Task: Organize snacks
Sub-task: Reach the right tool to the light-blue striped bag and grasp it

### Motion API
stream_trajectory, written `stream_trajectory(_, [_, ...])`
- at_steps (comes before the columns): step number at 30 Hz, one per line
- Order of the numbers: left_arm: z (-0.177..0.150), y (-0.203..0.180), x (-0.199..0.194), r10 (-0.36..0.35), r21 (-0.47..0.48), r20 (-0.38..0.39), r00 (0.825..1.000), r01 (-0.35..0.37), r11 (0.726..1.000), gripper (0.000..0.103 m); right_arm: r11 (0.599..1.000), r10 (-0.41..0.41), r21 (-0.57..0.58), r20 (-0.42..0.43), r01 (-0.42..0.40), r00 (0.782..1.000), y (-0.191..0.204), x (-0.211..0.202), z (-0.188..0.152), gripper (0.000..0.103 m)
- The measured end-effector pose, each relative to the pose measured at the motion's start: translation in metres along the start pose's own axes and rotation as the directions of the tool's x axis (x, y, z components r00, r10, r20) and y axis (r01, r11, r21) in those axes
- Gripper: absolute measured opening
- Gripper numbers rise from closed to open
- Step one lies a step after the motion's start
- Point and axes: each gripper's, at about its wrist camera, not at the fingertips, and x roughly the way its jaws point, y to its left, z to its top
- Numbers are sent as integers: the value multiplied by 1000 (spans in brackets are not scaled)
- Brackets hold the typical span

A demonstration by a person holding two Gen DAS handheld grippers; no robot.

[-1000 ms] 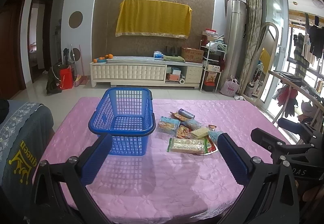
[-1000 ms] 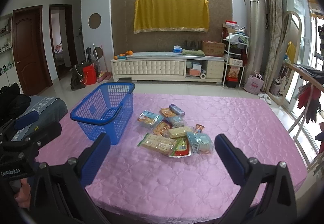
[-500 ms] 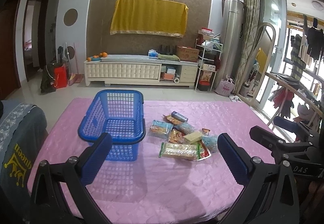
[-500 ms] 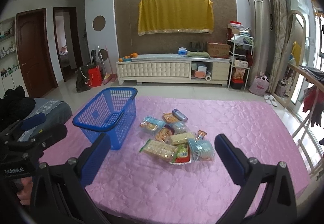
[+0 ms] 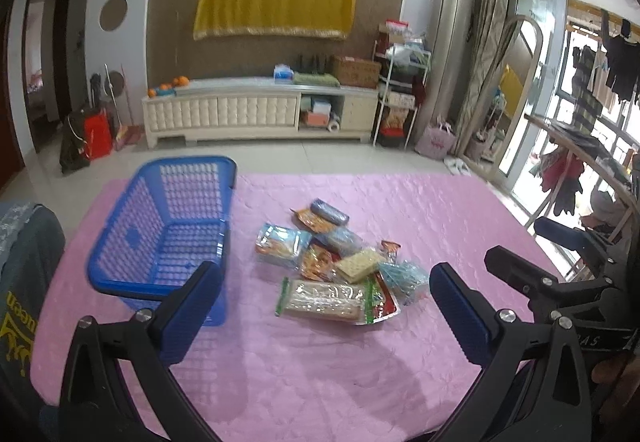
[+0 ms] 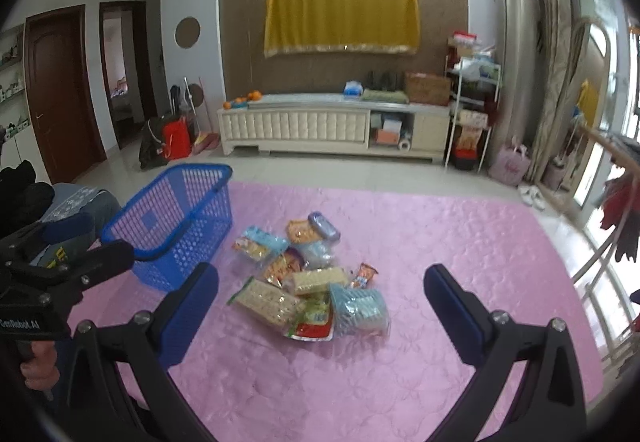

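Observation:
A pile of wrapped snacks [image 5: 336, 266] [image 6: 308, 278] lies in the middle of the pink quilted table [image 5: 320, 362] [image 6: 440, 242]. An empty blue plastic basket [image 5: 168, 226] [image 6: 176, 218] stands to the left of the pile. My left gripper [image 5: 324, 306] is open, held above the table's near edge, short of the snacks, its left finger in front of the basket. My right gripper [image 6: 320, 306] is open too, hovering in front of the pile with nothing between its fingers. Each gripper shows at the edge of the other's view.
A grey cushioned chair [image 5: 20, 282] [image 6: 76, 210] stands at the table's left side. Beyond the table are a tiled floor, a white TV cabinet [image 5: 260, 114] [image 6: 332, 126] and a shelf rack [image 6: 472, 114]. A railing with hanging clothes [image 5: 580, 170] runs along the right.
Both grippers have risen and tilted down, so the basket and the snacks sit lower and nearer in view. In the left view the basket has shifted left. Both stay open.

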Motion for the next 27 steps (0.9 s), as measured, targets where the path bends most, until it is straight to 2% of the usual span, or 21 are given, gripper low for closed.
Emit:
stream_trajectory(8, [-5,-13,67,11,7,-114,993,-10,1000,103,1000,-32,-2,-96,32,995,-33,52,-14,103])
stream_trajectory(13, [-11,-15,107,20,11,-186,982,-18,1000,103,1000,7,29,-178,-2,984,-54,88,-27,103])
stream_trajectory(16, [-15,-16,131,24,15,-226,974,-21,1000,103,998,43,56,-237,-31,970,-62,109,-37,103])
stream_trajectory(20, [-21,-13,150,29,19,-271,962,-25,1000,103,990,109,117,-320,-75,941,-71,140,-50,103])
stream_trajectory(27, [-29,-5,178,22,11,-331,943,-20,1000,103,984,127,163,-389,-68,913,-86,174,-58,103])
